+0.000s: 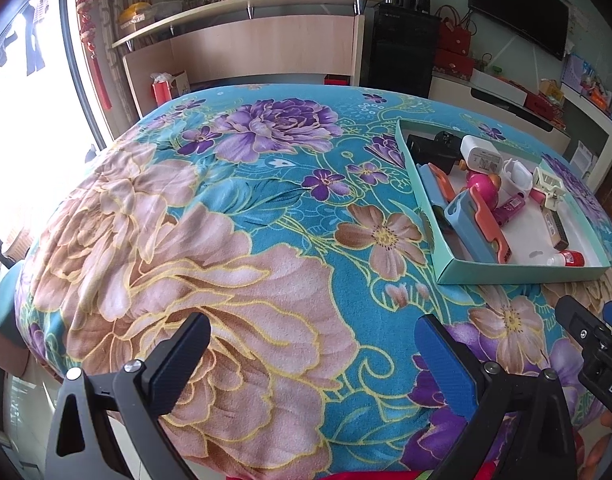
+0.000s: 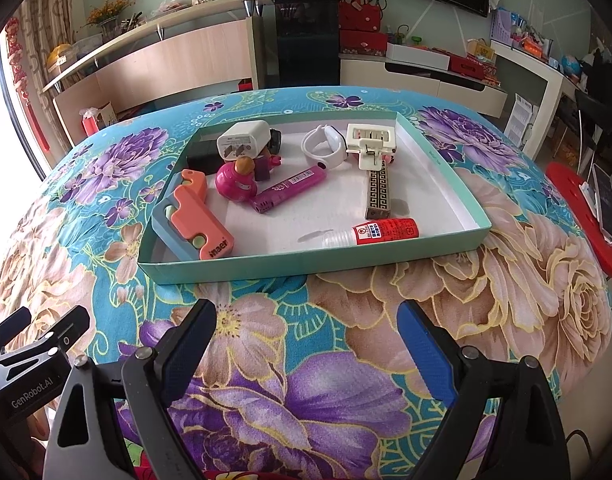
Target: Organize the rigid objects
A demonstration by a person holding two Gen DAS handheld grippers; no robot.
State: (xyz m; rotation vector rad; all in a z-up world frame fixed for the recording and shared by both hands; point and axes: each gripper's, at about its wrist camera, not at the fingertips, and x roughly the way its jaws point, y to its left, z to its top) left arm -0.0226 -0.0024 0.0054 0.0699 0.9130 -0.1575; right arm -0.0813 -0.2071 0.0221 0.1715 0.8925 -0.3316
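Observation:
A shallow teal box (image 2: 314,266) with a white floor lies on the flowered cloth and holds several small objects: an orange-and-blue tool (image 2: 196,216), a pink round toy (image 2: 238,186), a purple tube (image 2: 290,192), a white charger (image 2: 244,140), a white strap (image 2: 324,146), a cream clip (image 2: 372,140), a patterned bar (image 2: 380,192) and a red-labelled bottle (image 2: 380,232). The box also shows in the left wrist view (image 1: 518,272). My right gripper (image 2: 306,344) is open and empty, just in front of the box. My left gripper (image 1: 312,354) is open and empty, left of the box.
The flowered cloth (image 1: 226,220) covers the whole rounded table. A red stool (image 2: 578,216) with a phone (image 2: 604,200) stands to the right. A wooden counter (image 1: 258,44), a black cabinet (image 1: 402,48) and shelves stand behind the table.

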